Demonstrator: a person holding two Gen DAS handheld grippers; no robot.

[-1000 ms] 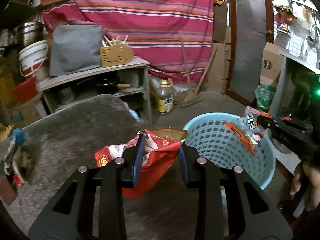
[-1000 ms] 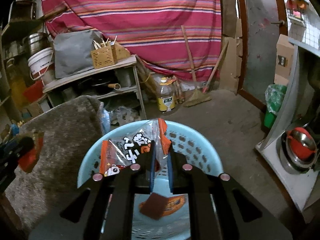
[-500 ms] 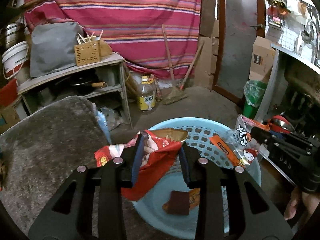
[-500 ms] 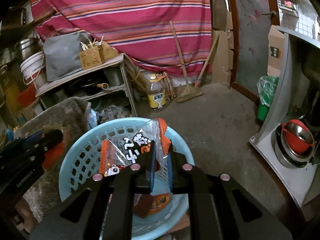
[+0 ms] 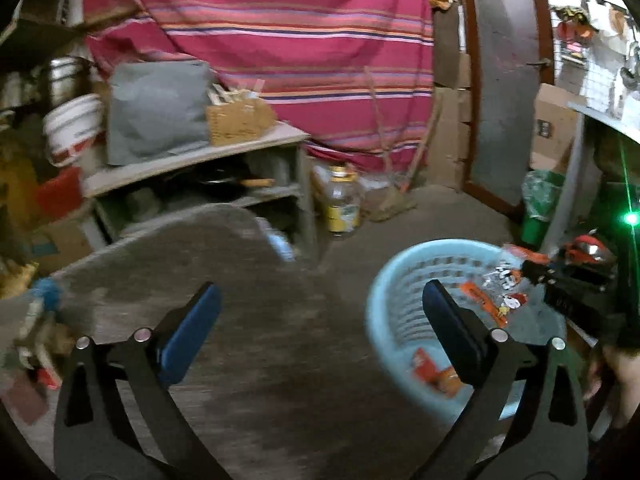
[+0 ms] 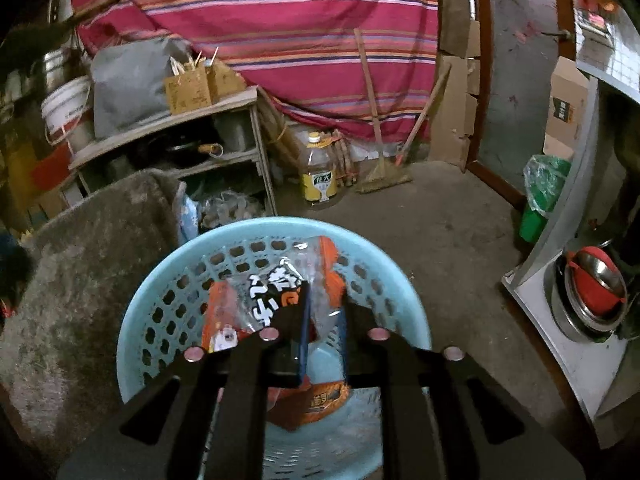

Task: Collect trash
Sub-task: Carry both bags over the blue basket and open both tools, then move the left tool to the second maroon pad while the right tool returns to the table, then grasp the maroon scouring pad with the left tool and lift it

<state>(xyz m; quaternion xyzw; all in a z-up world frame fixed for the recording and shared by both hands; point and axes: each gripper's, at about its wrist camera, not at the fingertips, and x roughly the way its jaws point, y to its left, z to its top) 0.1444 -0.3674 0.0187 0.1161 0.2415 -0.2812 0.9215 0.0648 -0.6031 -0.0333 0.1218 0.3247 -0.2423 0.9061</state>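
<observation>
The left gripper [image 5: 320, 308] points downward over the grey mat [image 5: 248, 320], its jaws opening wide with nothing between them. At its 3 o'clock sits the light-blue basket [image 5: 384, 292], and a person's hand [image 5: 616, 372] shows at the frame's right edge, partly cut off.

The right gripper [image 6: 323, 320] tilts down over that basket [image 6: 160, 300]; its jaws are opening slightly, and the clear snack wrapper [image 6: 276, 288] is between the pads. Whether they still press it is hard to make out. The wrapper carries bold white characters on black and orange trim. In the basket bottom, at 6 o'clock under the gripper, lies an orange packet [image 6: 320, 404] with small print too blurred to read.

At 12 o'clock on the floor stands a bottle [image 6: 318, 172] with a yellow label; its green characters cannot be read.

The left view is motion-blurred, and its left-edge clutter cannot be identified.
</observation>
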